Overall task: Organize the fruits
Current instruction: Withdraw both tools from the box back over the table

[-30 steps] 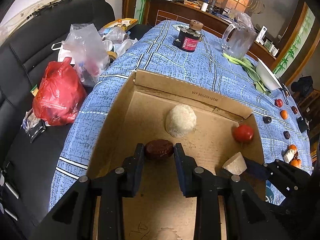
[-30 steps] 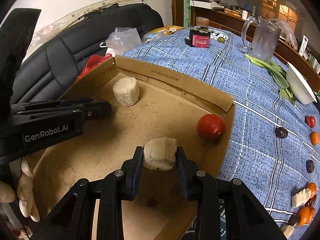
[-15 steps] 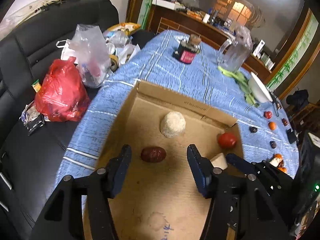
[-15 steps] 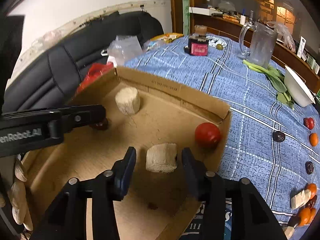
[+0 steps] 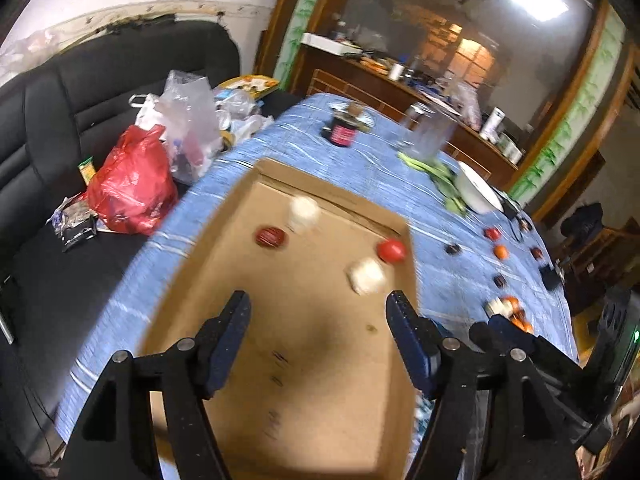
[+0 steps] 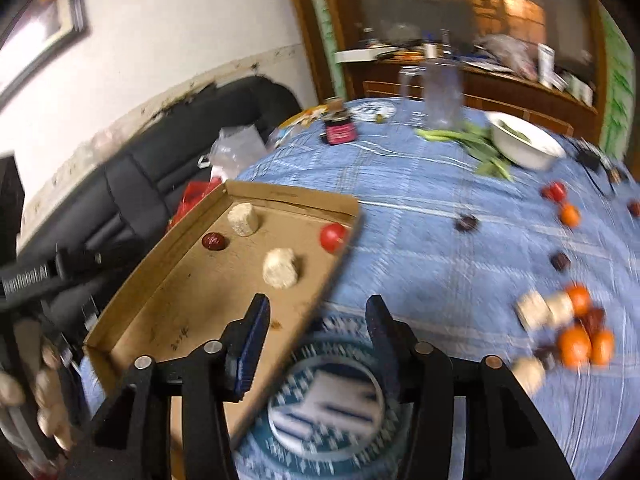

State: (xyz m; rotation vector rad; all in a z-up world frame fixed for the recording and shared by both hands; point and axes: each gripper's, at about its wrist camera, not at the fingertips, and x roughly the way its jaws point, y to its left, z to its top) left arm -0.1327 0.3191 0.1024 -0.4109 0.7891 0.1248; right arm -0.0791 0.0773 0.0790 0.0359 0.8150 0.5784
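Observation:
A shallow cardboard box (image 5: 304, 380) (image 6: 132, 320) lies on the blue cloth. In it are a dark red fruit (image 5: 271, 237) (image 6: 213, 241), a red tomato (image 5: 391, 250) (image 6: 333, 236) and two pale chunks (image 5: 366, 276) (image 6: 280, 269) (image 5: 304, 209) (image 6: 243, 219). My left gripper (image 5: 318, 308) is open and empty above the box's near half. My right gripper (image 6: 318, 314) is open and empty over the box's right edge. Several loose fruits (image 6: 576, 340) (image 5: 508, 308) lie on the cloth to the right.
A white bowl (image 6: 524, 140) with green vegetables (image 6: 476, 144), a glass jug (image 6: 440, 96) and a dark jar (image 6: 340, 130) stand at the far side. A black sofa (image 5: 48, 128) with a red bag (image 5: 132, 184) and clear bags (image 5: 188, 120) is on the left.
Both grippers let go of their pieces, the dark red fruit and a pale chunk, and pulled back and up from the box. The right gripper swung right toward the loose fruits.

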